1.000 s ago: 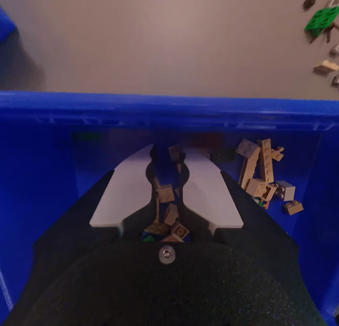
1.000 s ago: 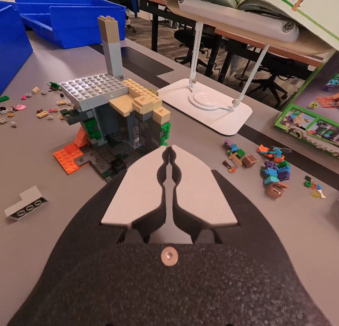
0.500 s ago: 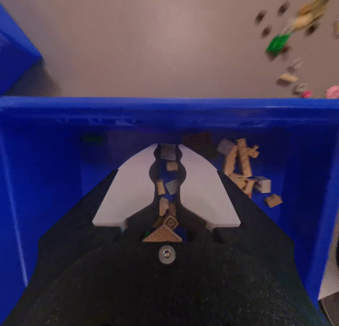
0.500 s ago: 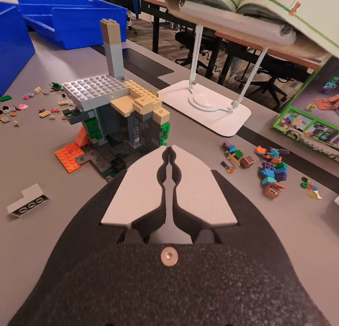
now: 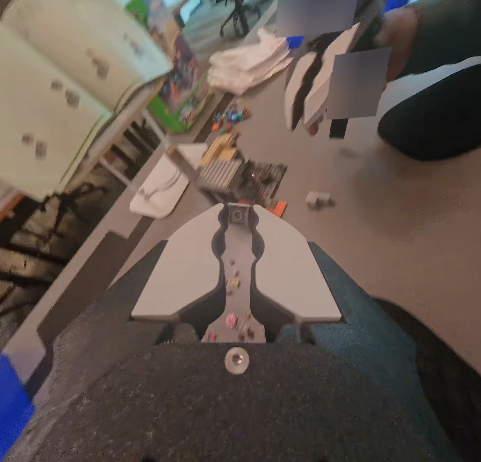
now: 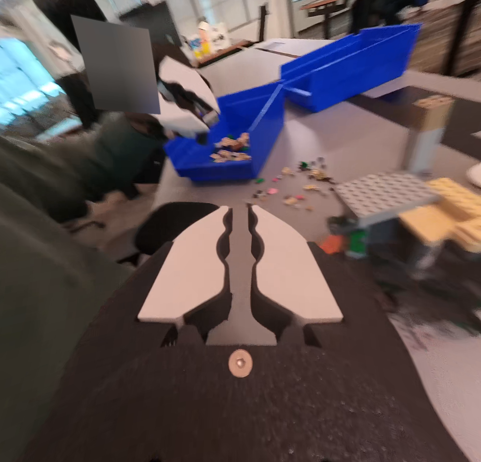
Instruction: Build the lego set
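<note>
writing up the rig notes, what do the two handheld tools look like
Both match: the left tool and right tool each have two pale grey, fin-shaped fingers with wavy black inner pads, set on a grainy black body with one silver screw. No cables show.

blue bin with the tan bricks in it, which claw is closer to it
Left. In the right wrist view the left claw hangs over the blue bin's near end, pinching a small grey brick. The right claw, open and empty, is farther back over the table.
</note>
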Motion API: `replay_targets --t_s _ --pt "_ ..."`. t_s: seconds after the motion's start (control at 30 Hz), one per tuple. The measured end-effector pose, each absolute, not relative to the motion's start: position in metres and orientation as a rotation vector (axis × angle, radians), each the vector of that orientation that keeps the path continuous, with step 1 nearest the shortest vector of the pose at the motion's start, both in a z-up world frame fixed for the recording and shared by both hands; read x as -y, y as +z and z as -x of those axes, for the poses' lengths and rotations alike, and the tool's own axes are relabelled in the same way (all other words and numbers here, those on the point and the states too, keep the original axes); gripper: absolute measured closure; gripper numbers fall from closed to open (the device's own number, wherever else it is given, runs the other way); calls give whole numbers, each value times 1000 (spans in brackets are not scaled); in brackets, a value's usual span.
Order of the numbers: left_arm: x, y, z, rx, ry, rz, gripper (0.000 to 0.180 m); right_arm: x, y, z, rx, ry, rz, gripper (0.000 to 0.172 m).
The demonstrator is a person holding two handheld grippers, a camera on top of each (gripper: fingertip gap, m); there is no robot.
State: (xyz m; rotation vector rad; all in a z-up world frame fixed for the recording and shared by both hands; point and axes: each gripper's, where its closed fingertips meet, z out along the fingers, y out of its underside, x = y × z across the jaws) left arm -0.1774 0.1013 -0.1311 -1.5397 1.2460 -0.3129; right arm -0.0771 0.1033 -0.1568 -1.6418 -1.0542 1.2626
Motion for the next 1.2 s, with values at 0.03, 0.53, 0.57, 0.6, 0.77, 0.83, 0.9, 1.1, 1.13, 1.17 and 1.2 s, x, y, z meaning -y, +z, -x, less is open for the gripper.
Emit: replay_targets --t_s 0.03,0.53,0.57,0.6,0.77,0.83,0.9,1.1,1.13,1.17,1.2 --pt "-94 -131 160 -1264 -319 1480 165 -94 -151 83 1042 1363 1646 158" --pt "-43 -132 46 -1275 -443 1088 166 -38 -132 70 672 2133 1597 154" --pt "-42 -133 45 -1280 -446 1085 166 -37 -132 68 665 2144 1595 154" --pt "-42 -133 44 -1284 -443 1078 166 -36 -133 67 658 2152 1595 154" --pt "-47 -145 46 -1275 -500 1157 155 -38 -144 61 761 2025 1680 156" --pt "-53 -154 52 -1262 -527 1228 152 -45 -165 51 965 1731 1818 156" --pt "-62 -167 60 -1240 -545 1315 153 -64 -203 31 1239 1233 1973 156" --pt "-82 -209 72 -1200 -588 1523 154 -109 -281 -32 1844 178 2055 156" --pt "-83 -213 74 -1208 -576 1545 154 -111 -288 -35 1897 127 2050 156" --pt "-84 -215 76 -1215 -567 1560 154 -112 -293 -36 1938 98 2041 155" --pt "-85 -218 78 -1217 -558 1574 156 -114 -297 -36 1965 77 2037 155"
